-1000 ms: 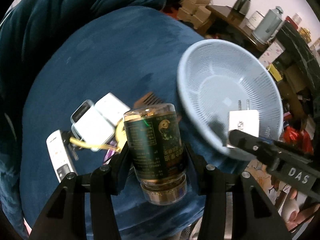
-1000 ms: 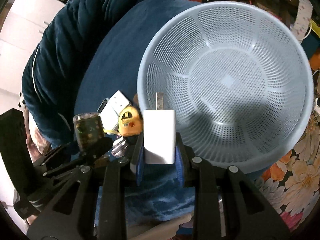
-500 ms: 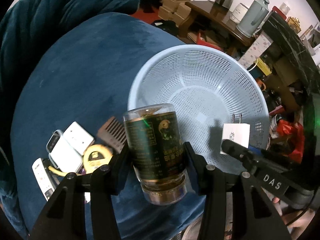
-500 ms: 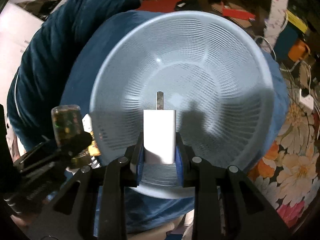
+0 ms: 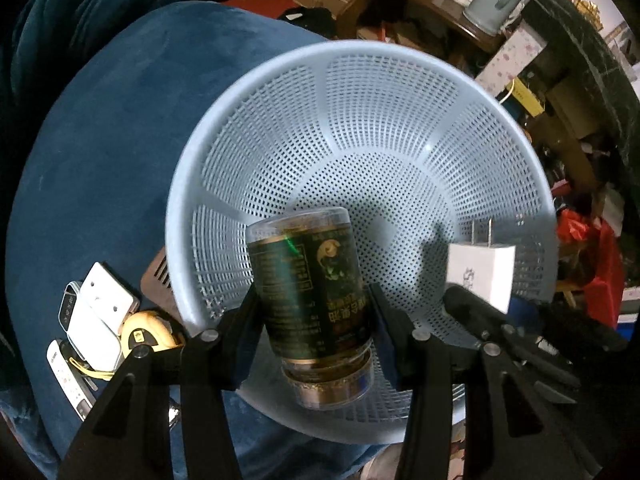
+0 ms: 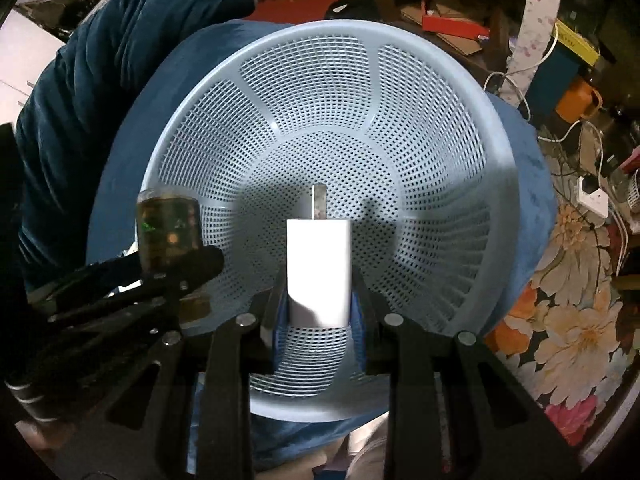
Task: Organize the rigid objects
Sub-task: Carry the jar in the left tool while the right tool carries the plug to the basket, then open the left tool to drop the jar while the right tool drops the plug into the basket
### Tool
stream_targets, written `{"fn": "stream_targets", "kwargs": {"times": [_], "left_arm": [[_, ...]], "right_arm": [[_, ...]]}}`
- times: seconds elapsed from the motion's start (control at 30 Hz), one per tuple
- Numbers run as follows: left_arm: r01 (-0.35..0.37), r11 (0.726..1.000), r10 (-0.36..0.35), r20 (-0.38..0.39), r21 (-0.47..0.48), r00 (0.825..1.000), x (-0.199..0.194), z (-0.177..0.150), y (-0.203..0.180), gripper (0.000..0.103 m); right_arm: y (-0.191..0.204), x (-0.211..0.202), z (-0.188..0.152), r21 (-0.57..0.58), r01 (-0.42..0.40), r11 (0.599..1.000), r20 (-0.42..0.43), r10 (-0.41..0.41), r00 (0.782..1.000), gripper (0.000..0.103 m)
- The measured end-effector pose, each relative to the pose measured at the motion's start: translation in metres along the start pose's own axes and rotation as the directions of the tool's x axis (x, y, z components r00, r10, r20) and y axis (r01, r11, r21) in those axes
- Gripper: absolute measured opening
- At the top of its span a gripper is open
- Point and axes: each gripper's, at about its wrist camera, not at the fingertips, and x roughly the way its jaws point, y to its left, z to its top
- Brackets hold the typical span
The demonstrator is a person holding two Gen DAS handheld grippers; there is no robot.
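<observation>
Left wrist view: basket (image 5: 400, 92) sitting on blue cushion (image 5: 100, 140). Left gripper (image 5: 314, 312) clamping jar (image 5: 310, 280) over basket's near wall. Right gripper (image 6: 319, 300) pinching white charger (image 6: 319, 268) above basket, prongs forward. Tape measure (image 5: 146, 330) lying left of basket.

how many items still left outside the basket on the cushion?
5 visible: white adapter, power bank, yellow tape measure, white remote, brown comb, all clustered left of the basket. More may be hidden.

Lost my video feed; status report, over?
Left gripper shut on jar; right gripper shut on charger. Both over the basket. Basket bare, nothing blocking the drop.
</observation>
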Motion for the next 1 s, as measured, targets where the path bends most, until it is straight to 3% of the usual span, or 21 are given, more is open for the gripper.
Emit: {"fn": "stream_targets", "kwargs": {"times": [0.3, 0.5, 0.6, 0.67, 0.77, 0.9, 1.0], "left_arm": [[-0.017, 1.000, 0.017, -0.003, -0.012, 1.000, 0.001, -0.002, 0.003, 0.053], [-0.032, 0.999, 0.032, 0.017, -0.019, 0.999, -0.010, -0.006, 0.008, 0.078], [-0.004, 1.000, 0.005, 0.023, -0.030, 1.000, -0.016, -0.009, 0.014, 0.080], [0.017, 0.999, -0.016, 0.020, -0.034, 1.000, -0.020, -0.010, 0.018, 0.083], [0.001, 0.998, 0.002, 0.052, -0.060, 0.999, -0.032, -0.015, 0.027, 0.101], [0.005, 0.996, 0.001, 0.069, -0.092, 0.998, -0.042, -0.020, 0.038, 0.102], [-0.018, 0.994, 0.026, 0.072, -0.109, 0.997, -0.044, -0.027, 0.048, 0.102]], "right_arm": [[-0.002, 0.002, -0.002, -0.016, 0.040, 0.999, -0.001, -0.040, 0.999, 0.028], [-0.005, 0.001, -0.001, -0.001, 0.050, 0.999, 0.006, -0.050, 0.999, 0.030], [-0.006, -0.002, 0.000, 0.009, 0.062, 0.998, 0.017, -0.062, 0.998, 0.032], [-0.008, -0.004, 0.000, 0.011, 0.077, 0.997, 0.026, -0.078, 0.997, 0.040], [-0.010, -0.009, 0.001, 0.017, 0.089, 0.996, 0.051, -0.090, 0.995, 0.051], [-0.008, -0.013, 0.002, 0.017, 0.064, 0.998, 0.069, -0.065, 0.995, 0.069], [0.001, -0.012, 0.000, -0.017, 0.092, 0.996, 0.072, -0.091, 0.993, 0.080]]}}
